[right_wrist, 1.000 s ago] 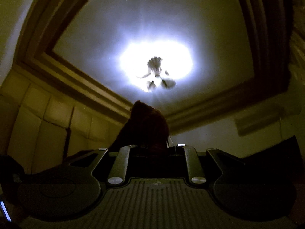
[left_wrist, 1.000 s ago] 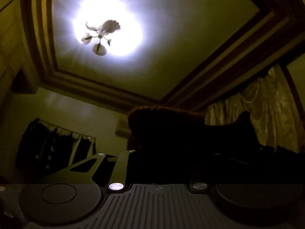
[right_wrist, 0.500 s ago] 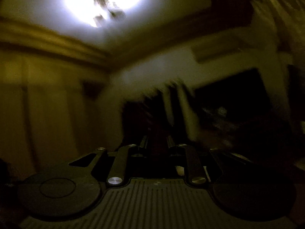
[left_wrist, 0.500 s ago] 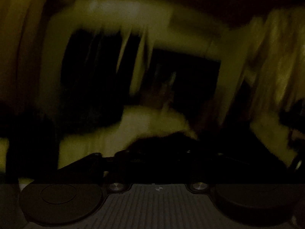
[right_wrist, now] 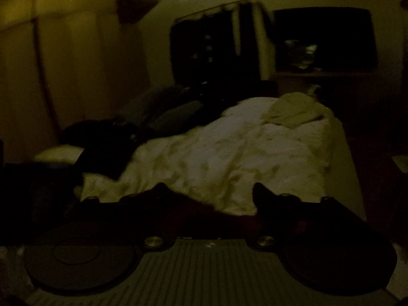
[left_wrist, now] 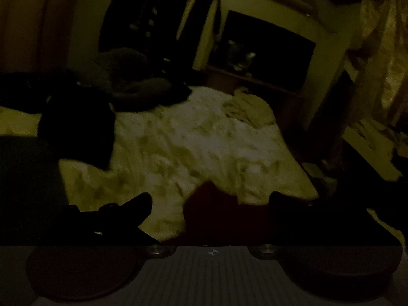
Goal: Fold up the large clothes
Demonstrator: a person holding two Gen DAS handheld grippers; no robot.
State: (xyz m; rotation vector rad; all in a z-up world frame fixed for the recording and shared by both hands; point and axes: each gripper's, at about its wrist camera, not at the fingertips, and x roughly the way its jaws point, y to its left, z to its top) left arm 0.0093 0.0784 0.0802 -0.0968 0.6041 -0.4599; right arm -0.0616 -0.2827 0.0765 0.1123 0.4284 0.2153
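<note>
Dark reddish garment (left_wrist: 216,214) lies at the near edge of the bed (left_wrist: 204,140), between the spread fingers of the left claw (left_wrist: 209,204). Right claw (right_wrist: 206,193) also gapes, fingers apart over the same cloth (right_wrist: 204,214).

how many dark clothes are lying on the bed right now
3, perhaps more in the gloom: a dark red garment nearest the tongs, a black garment on the pale bedspread's left side, a dark heap farther back.
</note>
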